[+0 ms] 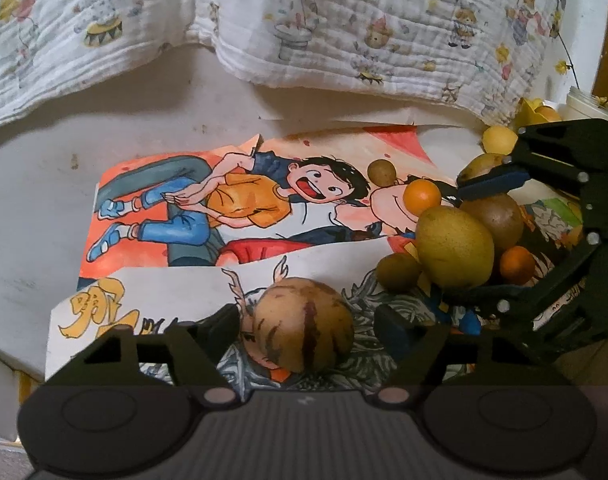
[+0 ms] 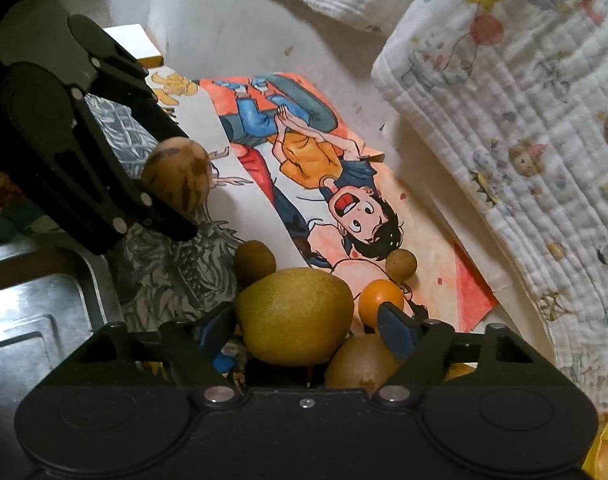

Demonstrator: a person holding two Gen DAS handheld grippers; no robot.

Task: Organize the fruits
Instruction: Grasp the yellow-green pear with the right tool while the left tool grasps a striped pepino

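the fruits [image 2: 294, 316] sit mostly piled on the drawings [image 1: 232, 208], none in the metal tray [image 2: 32, 320] (sorting barely begun). left gripper [image 1: 304, 320] and right gripper [image 2: 305, 324] each straddle one, fingers spread, not clenched.

I see cartoon posters [image 1: 240, 208] on the worktop [image 1: 32, 208], printed quilt [image 1: 343, 20] behind, metal tray [image 2: 32, 312] at left.
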